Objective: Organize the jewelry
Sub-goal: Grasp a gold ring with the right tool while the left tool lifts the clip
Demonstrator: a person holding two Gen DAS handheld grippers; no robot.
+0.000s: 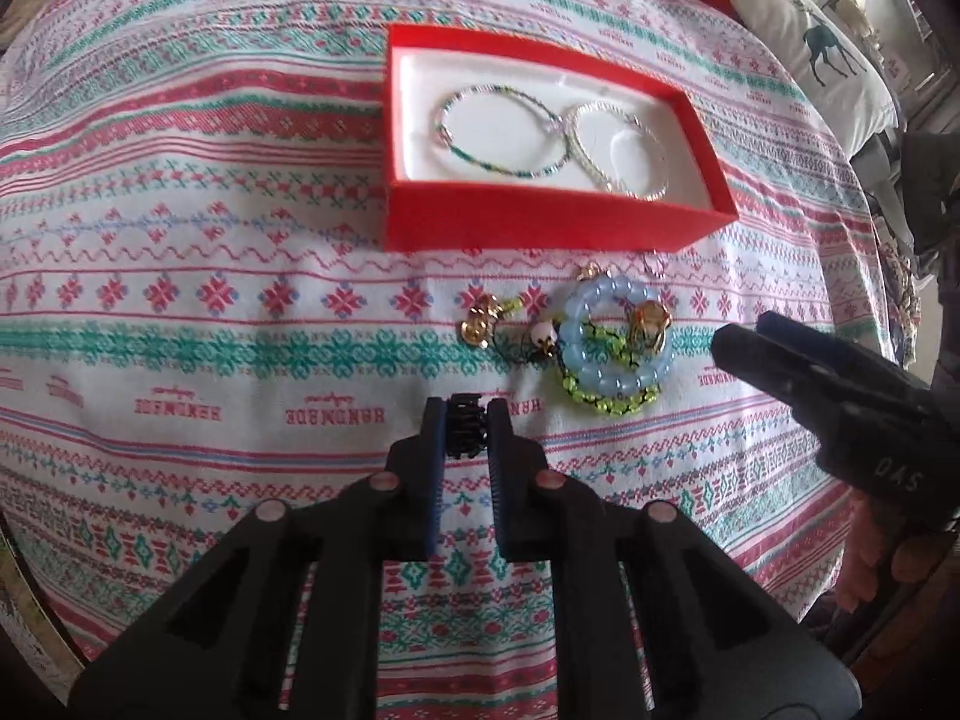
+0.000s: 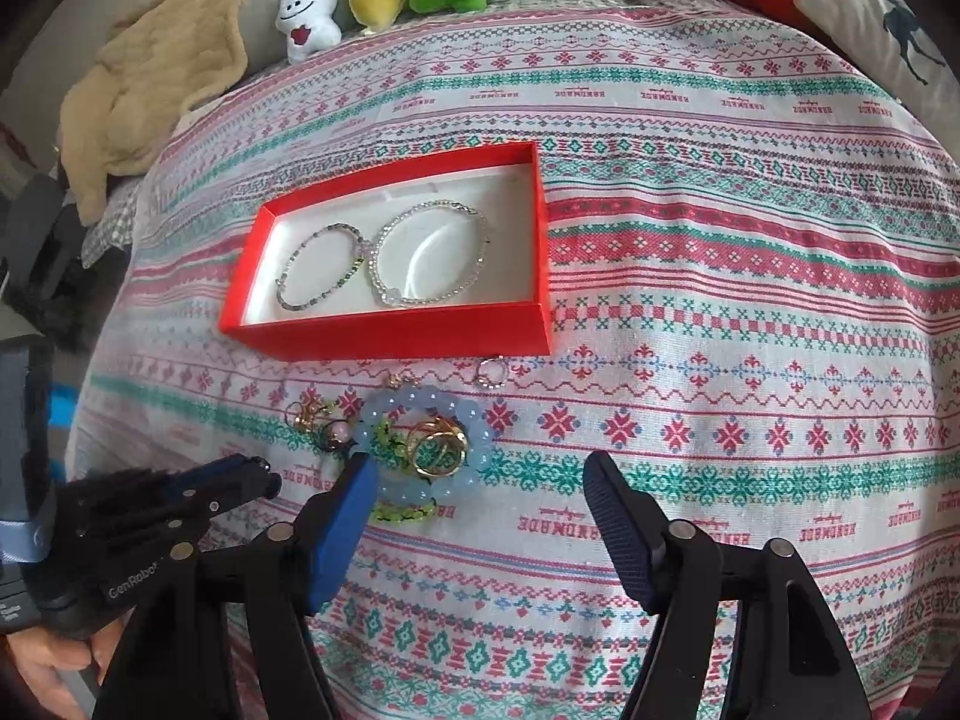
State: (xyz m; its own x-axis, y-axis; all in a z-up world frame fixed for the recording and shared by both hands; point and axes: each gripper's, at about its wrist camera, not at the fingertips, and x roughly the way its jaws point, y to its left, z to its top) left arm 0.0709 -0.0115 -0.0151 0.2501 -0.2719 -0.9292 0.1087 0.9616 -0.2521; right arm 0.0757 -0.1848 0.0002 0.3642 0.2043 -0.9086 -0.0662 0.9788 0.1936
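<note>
Here the left claw point(image 1: 467, 429) is pinched narrow on a small black hair clip point(image 1: 465, 427), gripped right at the tips of its blue pads and held just above the patterned cloth point(image 1: 180, 240) that covers what looks like a bed rather than a bench. The step in hand appears to be carrying that clip to the red box point(image 1: 540, 222), which sits beyond the loose pile and already holds a green-beaded bracelet point(image 1: 501, 132) and a clear-beaded bracelet point(image 1: 621, 150) side by side. To do it well, I would lift the clip high enough to pass over the near red wall, then set it down on the bare white lining toward the left end, apart from both bracelets, and only then ease the pads apart, since the hold is shallow and the clip could twist or drop early. The right claw point(image 2: 480, 516) stands wide and empty, just short of the blue bead bracelet point(image 2: 420, 450), which lies tangled with a yellow-green strand point(image 1: 606, 399) and gold rings point(image 2: 435, 450); it should wait well aside so the two claws do not cross.
</note>
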